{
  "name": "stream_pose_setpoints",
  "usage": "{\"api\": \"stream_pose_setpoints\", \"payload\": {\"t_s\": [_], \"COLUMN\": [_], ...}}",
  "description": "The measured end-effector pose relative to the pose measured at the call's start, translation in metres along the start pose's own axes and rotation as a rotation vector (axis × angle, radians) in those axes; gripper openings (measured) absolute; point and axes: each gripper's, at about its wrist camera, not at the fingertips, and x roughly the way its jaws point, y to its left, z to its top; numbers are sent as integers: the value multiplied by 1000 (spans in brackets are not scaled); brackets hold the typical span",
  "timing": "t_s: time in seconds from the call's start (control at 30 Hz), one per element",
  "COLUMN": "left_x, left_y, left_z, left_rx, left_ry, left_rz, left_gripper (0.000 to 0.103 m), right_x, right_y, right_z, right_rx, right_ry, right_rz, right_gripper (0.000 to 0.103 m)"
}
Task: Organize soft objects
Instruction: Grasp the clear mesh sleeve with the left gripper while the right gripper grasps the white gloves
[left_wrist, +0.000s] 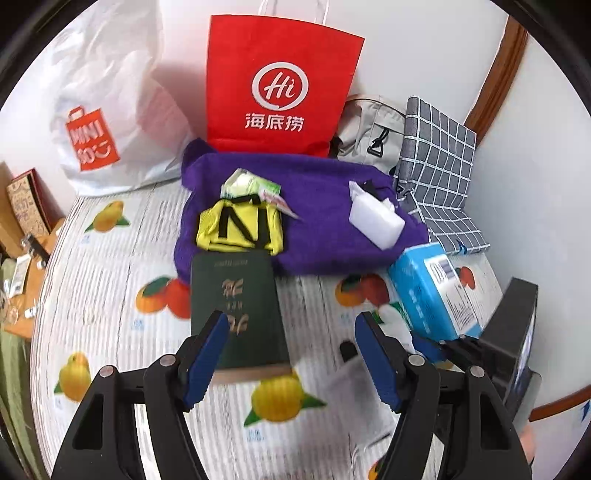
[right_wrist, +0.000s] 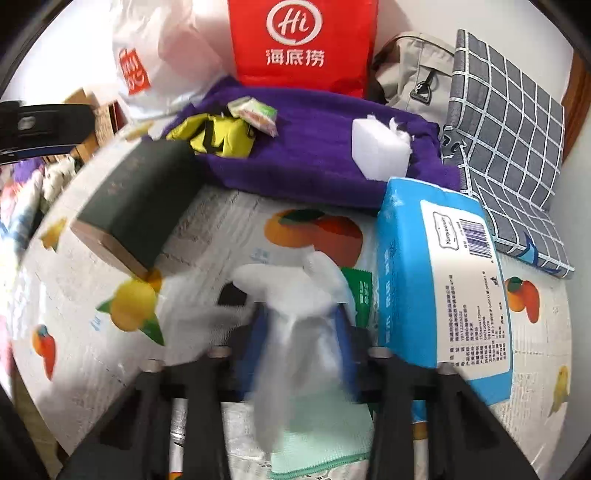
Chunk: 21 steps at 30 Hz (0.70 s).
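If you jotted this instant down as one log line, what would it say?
left gripper: open, above dark green book | right gripper: shut on white tissue | blue tissue pack: beside it

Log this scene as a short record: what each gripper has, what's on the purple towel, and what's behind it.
left gripper: open, empty, above the green book
right gripper: shut on a white tissue
on purple towel: yellow bag, white sponge, green packet
behind towel: red bag, white bag
right of towel: blue tissue pack, checked cloth
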Motion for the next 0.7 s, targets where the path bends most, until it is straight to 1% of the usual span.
{"api": "stream_pose_setpoints", "payload": {"t_s": [0.07,0.1,0.2,0.23,0.27,0.3,0.37,0.53,0.6,0.63,0.7], "left_x": [-3,-5,-8,-8,-9,-9,-8,-3,1,3,10], "left_y": [1,2,2,2,2,1,-1,-8,-14,-16,-24], "left_z": [-7,-13,-27,-33,-40,-44,-56,-78,-86,-90,-97], "left_rx": [-11,-15,-34,-41,-49,-54,-64,-69,-67,-64,-58], "left_ry": [5,8,16,19,26,31,42,74,85,90,105], "left_rz": [-4,-6,-9,-11,-19,-23,-25,8,5,3,3], "left_gripper": [69,69,69,69,69,69,69,69,69,69,69], "right_x": [-8,-15,-41,-41,-50,-69,-87,-122,-128,-134,-134], "right_y": [1,1,-3,-3,-6,-13,-20,-31,-33,-38,-45], "right_z": [-5,-7,-10,-10,-11,-14,-20,-40,-46,-57,-70], "right_rx": [4,10,53,53,72,117,152,178,179,177,178], "right_ry": [-19,-35,-99,-99,-114,-145,-178,-226,-232,-234,-220], "right_rz": [3,5,49,49,68,114,145,139,134,118,92], "right_gripper": [13,12,12,12,12,12,12,12,12,12,12]}}
